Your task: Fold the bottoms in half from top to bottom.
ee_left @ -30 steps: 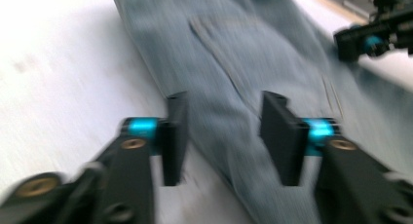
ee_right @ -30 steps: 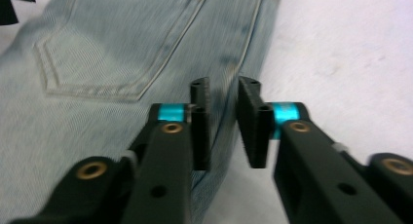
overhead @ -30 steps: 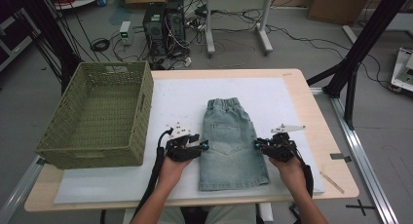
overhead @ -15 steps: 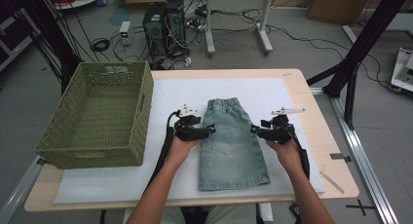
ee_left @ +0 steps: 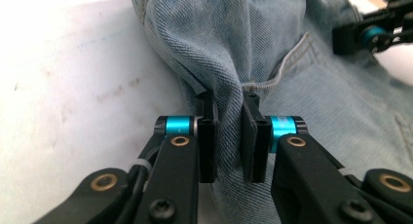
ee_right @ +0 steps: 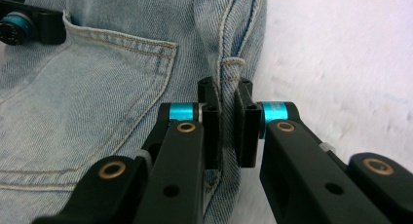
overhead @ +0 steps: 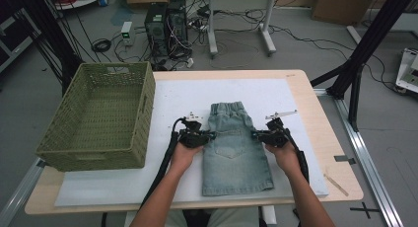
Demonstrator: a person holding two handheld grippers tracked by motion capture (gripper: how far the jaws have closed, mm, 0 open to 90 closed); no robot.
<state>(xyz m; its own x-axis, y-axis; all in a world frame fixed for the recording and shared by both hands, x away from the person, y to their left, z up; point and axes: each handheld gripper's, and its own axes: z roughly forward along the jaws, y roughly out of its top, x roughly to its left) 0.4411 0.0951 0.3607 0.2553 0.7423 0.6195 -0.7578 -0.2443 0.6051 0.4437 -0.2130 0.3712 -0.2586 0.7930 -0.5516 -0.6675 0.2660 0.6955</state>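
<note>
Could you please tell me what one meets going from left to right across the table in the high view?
Green woven basket → left gripper, shut on the denim shorts' left edge → denim shorts → right gripper, shut on their right edge → bare wooden table.

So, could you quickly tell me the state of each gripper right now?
Left gripper: closed on the denim shorts' left edge.
Right gripper: closed on their right edge.
</note>
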